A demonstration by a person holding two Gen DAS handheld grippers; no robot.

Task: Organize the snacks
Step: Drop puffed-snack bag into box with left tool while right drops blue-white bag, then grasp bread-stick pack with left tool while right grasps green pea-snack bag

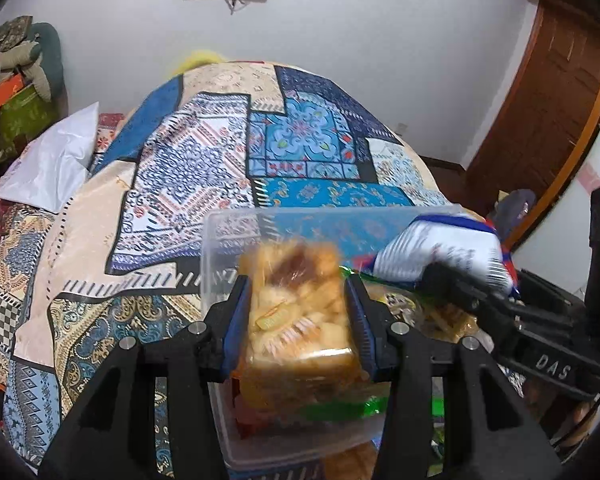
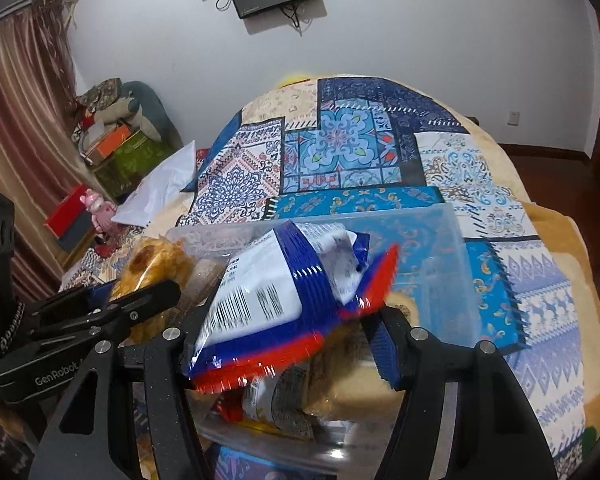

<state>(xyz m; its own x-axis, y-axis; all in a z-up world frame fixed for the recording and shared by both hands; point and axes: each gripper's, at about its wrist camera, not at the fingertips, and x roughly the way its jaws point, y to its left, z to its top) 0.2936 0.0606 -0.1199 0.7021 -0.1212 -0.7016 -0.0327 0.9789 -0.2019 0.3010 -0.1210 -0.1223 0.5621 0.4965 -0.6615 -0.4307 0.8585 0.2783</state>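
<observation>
Both grippers grasp snacks over the clear bin (image 1: 216,240): left gripper (image 1: 298,320) cracker pack (image 1: 296,312) pointing forward, right gripper (image 2: 288,332) tilted blue-white bag (image 2: 276,300)

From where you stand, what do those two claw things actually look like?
Both are matte black plastic. The left gripper and right gripper each have two angular fingers lined with ribbed blue pads, joined by silver round bolts. White lettering reads "DAS" on one body, "GenRobot" on the other.

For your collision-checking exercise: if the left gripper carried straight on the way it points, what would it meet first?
Probably the far wall of the clear plastic container, just beyond the snack bag the left gripper holds; depth is uncertain.
</observation>
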